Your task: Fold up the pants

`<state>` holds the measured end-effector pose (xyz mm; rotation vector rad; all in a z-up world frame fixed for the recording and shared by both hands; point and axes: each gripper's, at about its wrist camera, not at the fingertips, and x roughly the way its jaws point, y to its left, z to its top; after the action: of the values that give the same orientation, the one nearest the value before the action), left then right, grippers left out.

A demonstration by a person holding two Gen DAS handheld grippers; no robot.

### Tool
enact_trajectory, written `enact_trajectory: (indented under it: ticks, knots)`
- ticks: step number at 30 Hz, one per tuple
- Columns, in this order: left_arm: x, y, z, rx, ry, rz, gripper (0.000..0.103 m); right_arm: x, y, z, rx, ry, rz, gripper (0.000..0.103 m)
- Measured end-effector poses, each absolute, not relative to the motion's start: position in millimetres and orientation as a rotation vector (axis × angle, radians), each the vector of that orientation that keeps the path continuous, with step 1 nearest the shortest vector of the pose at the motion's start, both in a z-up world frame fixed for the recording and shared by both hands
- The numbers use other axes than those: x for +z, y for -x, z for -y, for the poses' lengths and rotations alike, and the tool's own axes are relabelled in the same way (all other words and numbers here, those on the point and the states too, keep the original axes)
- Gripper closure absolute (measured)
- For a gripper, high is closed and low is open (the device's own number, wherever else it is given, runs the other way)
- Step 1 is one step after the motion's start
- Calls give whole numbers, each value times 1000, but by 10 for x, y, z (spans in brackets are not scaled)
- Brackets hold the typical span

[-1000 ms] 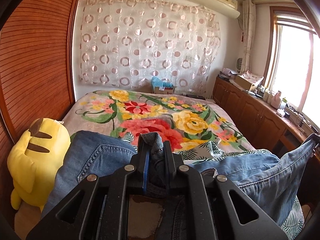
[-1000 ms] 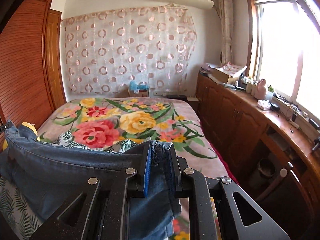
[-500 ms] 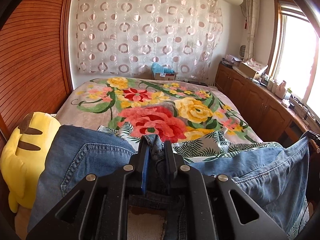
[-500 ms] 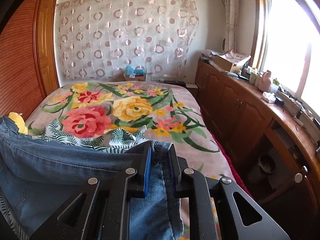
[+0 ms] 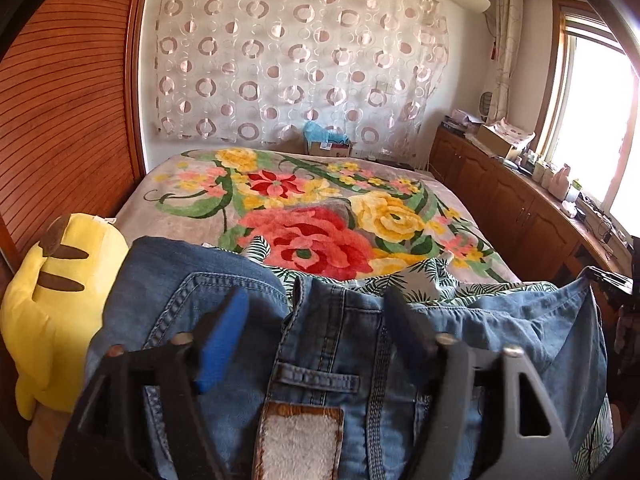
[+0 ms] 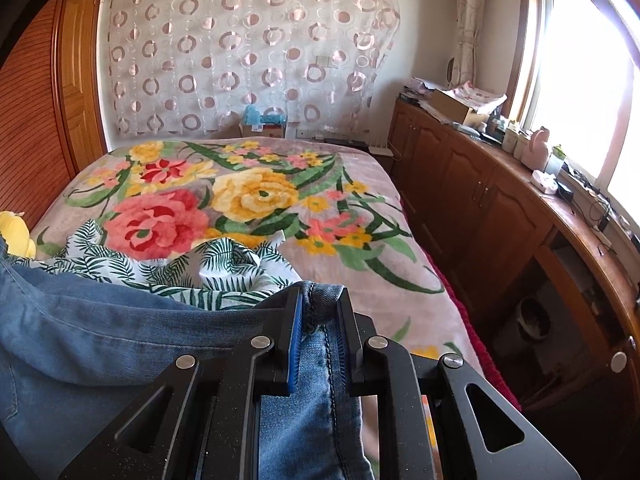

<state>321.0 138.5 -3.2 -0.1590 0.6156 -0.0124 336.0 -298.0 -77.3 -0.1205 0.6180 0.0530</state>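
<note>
Spreading apart over the jeans' (image 5: 332,344) blank waist patch (image 5: 300,436), the left claw (image 5: 316,320) gapes; right claw (image 6: 318,312) clamps denim.

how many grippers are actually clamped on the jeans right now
1. The right gripper is shut on the jeans at their right end. The left gripper has its fingers spread open over the waistband.
</note>
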Motion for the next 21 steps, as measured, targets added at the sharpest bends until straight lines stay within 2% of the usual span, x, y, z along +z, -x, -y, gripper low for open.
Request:
enact_trajectory:
  ticks: [19, 21]
  knots:
    - [-193, -2642, -867, -99, 67, -664, 23, -634, -3494, 3046, -3, 86, -685, 88]
    - [-205, -2602, -837, -111, 72, -668, 23, -628, -3444, 3055, 22, 78, -687, 84]
